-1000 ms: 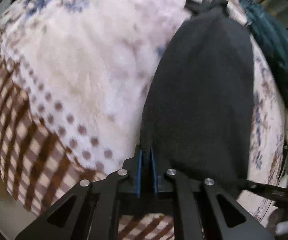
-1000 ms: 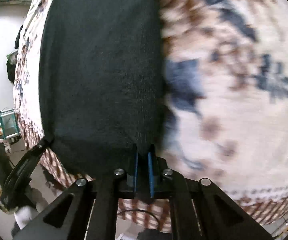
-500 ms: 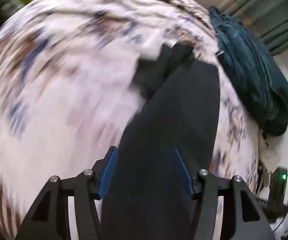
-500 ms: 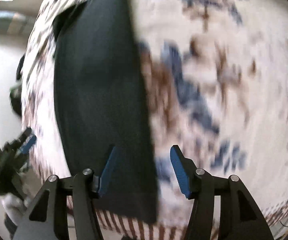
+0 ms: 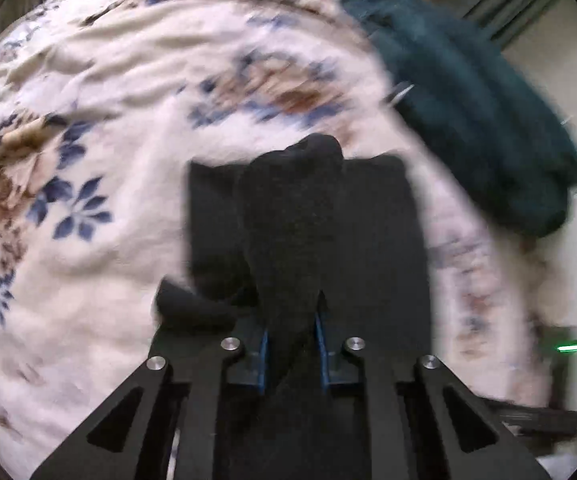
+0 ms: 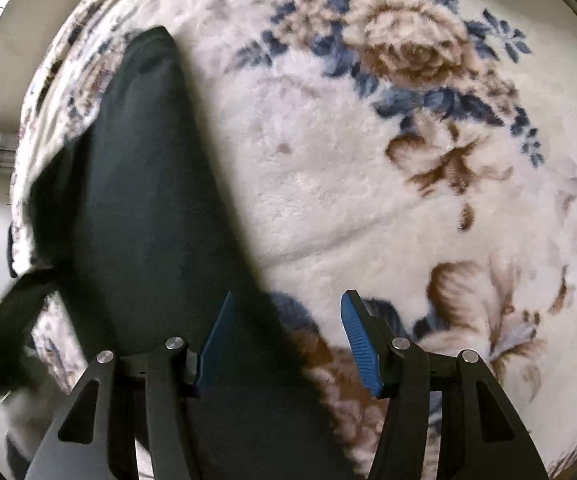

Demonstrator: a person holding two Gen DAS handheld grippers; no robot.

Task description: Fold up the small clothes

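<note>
Floral blanket (image 5: 88, 208) covers the bed, bearing the black garment (image 5: 368, 240). Left tongs (image 5: 291, 344), angled steeply down, have just been closing and clench a raised fold of it. Right tongs (image 6: 284, 344), pointing down, hang released over its edge.

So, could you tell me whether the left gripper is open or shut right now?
Shut: the left gripper has just been closing and pinches a bunched ridge of the black garment between its blue pads.

Bed w/ cream floral blanket (image 5: 136, 80); dark teal blanket (image 5: 476, 120) heaped far right; curtains (image 5: 500, 4) & pale wall (image 5: 560, 60) behind.
</note>
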